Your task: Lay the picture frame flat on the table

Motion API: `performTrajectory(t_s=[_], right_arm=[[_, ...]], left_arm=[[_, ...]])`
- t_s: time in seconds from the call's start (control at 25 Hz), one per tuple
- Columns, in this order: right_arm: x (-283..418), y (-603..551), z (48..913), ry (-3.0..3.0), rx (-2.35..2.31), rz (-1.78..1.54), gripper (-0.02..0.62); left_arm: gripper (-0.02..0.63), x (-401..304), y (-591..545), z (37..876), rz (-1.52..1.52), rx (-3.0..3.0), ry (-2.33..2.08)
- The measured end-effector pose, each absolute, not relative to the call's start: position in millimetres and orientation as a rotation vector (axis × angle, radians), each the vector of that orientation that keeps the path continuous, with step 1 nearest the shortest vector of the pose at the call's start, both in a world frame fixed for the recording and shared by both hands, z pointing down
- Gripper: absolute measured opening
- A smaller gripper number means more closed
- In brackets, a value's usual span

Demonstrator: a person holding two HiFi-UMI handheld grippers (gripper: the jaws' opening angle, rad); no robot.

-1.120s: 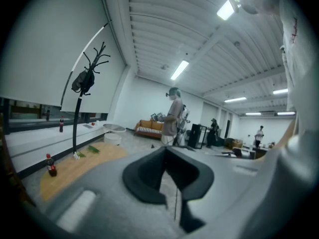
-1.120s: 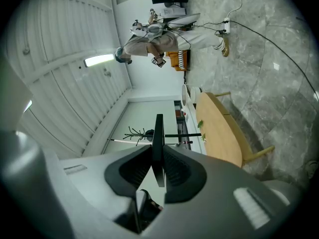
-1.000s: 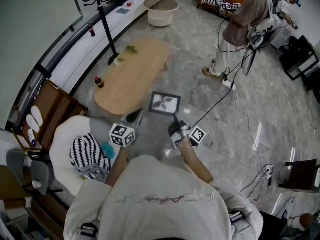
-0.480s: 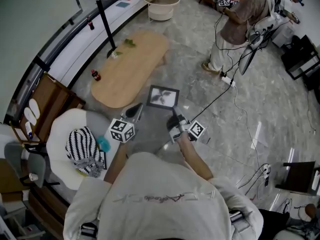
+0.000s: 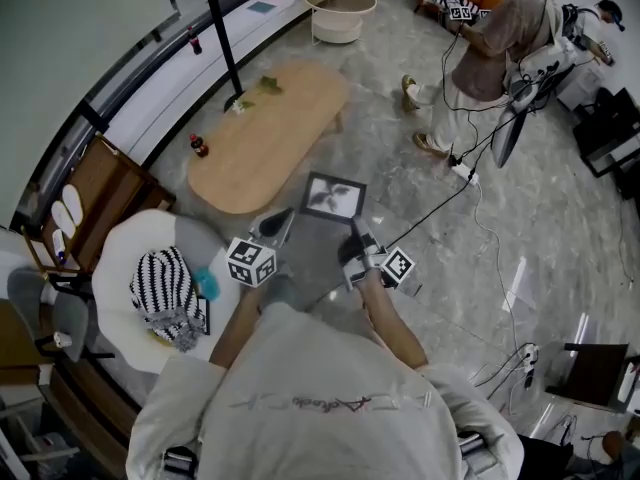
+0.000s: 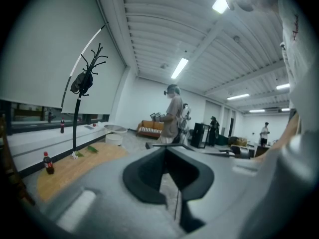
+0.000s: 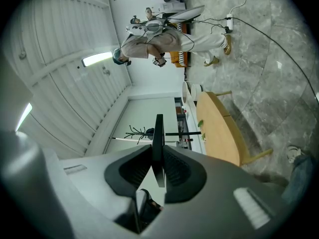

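Note:
The picture frame (image 5: 333, 197) is black with a pale black-and-white print. It hangs tilted over the marble floor, just off the near end of the wooden table (image 5: 262, 136). My right gripper (image 5: 352, 239) is shut on its lower right edge. In the right gripper view the frame (image 7: 158, 143) stands edge-on, squeezed between the two pads (image 7: 175, 167). My left gripper (image 5: 278, 224) is shut by the frame's lower left corner with nothing between its jaws. In the left gripper view the frame's dark edge (image 6: 172, 145) lies across just beyond that gripper's tips (image 6: 167, 156).
On the table stand a small cola bottle (image 5: 199, 146), green sprigs (image 5: 262, 88) and a black stand pole (image 5: 224, 38). A white armchair with a striped cushion (image 5: 165, 293) is at my left. A person (image 5: 490, 48) stands beyond, and a cable (image 5: 440, 203) runs over the floor.
The person at the back has stepped to the right. The frame stays held in the right gripper at about the same spot by the table's end.

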State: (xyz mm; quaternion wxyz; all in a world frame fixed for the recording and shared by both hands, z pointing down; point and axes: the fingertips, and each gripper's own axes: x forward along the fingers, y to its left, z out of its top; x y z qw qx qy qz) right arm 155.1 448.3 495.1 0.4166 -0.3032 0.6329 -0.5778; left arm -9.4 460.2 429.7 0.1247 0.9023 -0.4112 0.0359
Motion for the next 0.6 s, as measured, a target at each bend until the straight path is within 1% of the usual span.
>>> performTrajectory(t_s=[0.32, 0.6], right_arm=[[165, 424, 505, 1.583, -0.764, -1.446, 0.073], [161, 366, 513, 1.585, -0.795, -1.446, 0.073]], left_arm=[[0.0, 0, 433, 440, 0.105, 2.63, -1.196], [0.0, -1, 369, 442, 0.093, 2.638, -1.166]])
